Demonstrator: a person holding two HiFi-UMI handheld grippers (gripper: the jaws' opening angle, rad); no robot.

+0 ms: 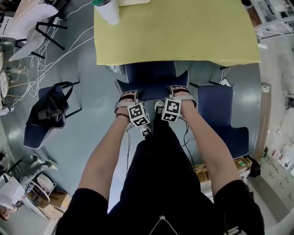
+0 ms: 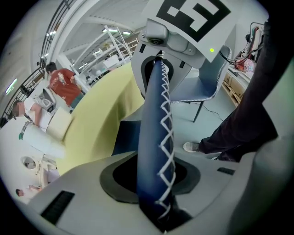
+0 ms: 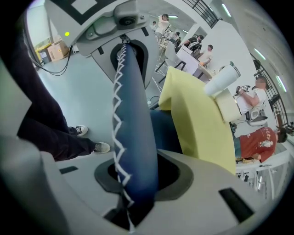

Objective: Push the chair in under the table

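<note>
A blue chair [image 1: 151,75] with white zigzag stitching stands at the near edge of the yellow table [image 1: 183,36], its seat partly under the top. My left gripper [image 1: 128,97] is shut on the left part of the chair's back rim, and my right gripper [image 1: 180,91] is shut on the right part. In the left gripper view the stitched rim [image 2: 156,137] runs up between the jaws toward the right gripper's body. The right gripper view shows the same rim [image 3: 133,137] clamped, with the table's yellow edge [image 3: 197,124] beside it.
A second blue chair [image 1: 220,119] stands close on the right. Another chair with a black bag [image 1: 50,112] is on the left. A white cup [image 1: 108,10] sits on the table's far left corner. Cables lie on the floor, cardboard boxes [image 1: 204,174] sit near right, and my shoe [image 1: 159,108] is behind the chair.
</note>
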